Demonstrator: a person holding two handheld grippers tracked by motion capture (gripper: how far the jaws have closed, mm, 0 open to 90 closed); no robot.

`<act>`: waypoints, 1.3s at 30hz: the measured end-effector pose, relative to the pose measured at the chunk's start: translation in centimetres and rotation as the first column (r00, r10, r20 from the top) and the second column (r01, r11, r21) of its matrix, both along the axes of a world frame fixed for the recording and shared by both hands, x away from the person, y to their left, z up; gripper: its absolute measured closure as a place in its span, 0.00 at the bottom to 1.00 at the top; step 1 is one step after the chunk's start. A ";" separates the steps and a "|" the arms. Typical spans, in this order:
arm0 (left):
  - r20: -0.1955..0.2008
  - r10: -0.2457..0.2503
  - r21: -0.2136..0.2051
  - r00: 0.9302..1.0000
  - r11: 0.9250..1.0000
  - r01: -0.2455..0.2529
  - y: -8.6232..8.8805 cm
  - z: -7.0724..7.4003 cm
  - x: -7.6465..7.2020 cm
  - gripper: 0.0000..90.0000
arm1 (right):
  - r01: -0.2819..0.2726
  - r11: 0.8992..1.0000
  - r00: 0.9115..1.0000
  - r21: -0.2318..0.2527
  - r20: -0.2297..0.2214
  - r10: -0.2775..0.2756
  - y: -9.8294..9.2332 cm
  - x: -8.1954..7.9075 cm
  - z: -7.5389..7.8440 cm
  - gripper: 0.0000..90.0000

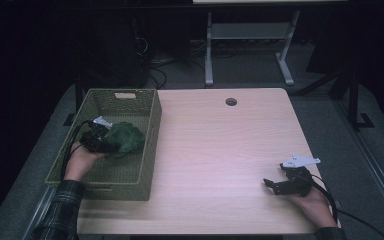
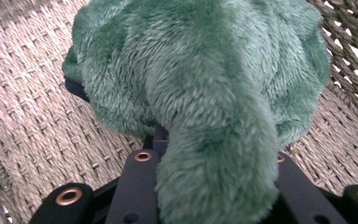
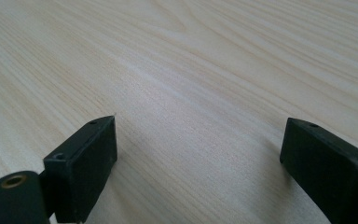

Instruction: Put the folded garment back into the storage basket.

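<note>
Green plush toy (image 1: 125, 138) in woven basket (image 1: 150, 125) at surface (image 1: 220, 150) left, bunched, axis unclear, one limb toward camera | left claw (image 1: 101, 144) jaws hidden by plush, grip state cannot tell | no writing readable | right claw (image 1: 272, 185) open, empty, low over bare wood, right

My left gripper (image 1: 101, 143) reaches forward, its jaws hidden from me; my right gripper (image 1: 276, 185) rests low, jaws spread wide.
</note>
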State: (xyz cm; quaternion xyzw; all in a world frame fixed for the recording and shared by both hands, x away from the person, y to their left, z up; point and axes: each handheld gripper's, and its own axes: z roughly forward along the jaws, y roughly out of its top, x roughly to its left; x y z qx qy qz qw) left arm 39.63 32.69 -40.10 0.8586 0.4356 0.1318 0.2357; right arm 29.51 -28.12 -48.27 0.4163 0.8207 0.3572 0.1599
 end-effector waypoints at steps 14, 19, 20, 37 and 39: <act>0.008 0.028 -0.038 1.000 0.999 -0.028 0.3 -0.1 0.2 0.22 | -0.001 1.000 1.000 -0.001 0.001 0.001 0.0 0.0 0.0 0.12; 0.024 0.037 -0.043 0.999 0.998 -0.036 0.6 0.1 -0.2 0.17 | 0.000 1.000 1.000 0.000 0.000 0.000 0.0 0.0 0.0 0.12; 0.023 0.039 -0.045 0.999 0.998 -0.038 0.7 0.2 -0.2 0.16 | 0.000 1.000 1.000 0.000 0.000 0.000 0.0 0.0 0.0 0.12; 0.092 0.002 -0.086 0.996 0.996 0.006 -1.3 3.3 -0.8 0.15 | 0.000 1.000 1.000 0.000 0.000 0.000 0.0 0.0 0.0 0.12; 0.107 -0.013 -0.097 0.994 0.995 0.024 -2.1 3.8 -1.1 0.15 | 0.000 1.000 1.000 0.000 0.000 0.000 0.0 0.0 0.0 0.12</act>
